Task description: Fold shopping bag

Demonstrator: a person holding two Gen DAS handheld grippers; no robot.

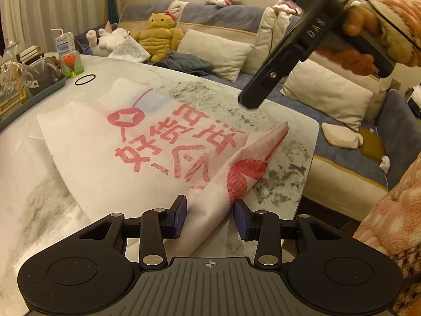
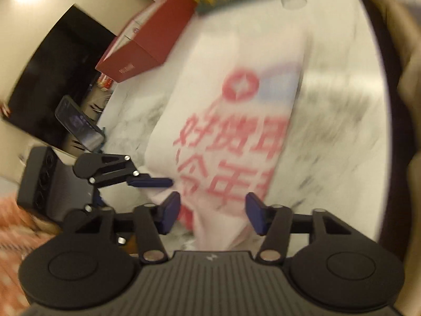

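Two grippers: left (image 1: 209, 214) pinches bag (image 1: 131, 142); right (image 2: 213, 214) parted.

White shopping bag (image 1: 110, 142), red print — flat on marble table (image 1: 31, 210), near corner seemingly lifted.

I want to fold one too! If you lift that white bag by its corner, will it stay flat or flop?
Probably flop: the shopping bag already bends where the left tool pinches its corner. It looks thin, so likely light. It may slide on the smooth table.
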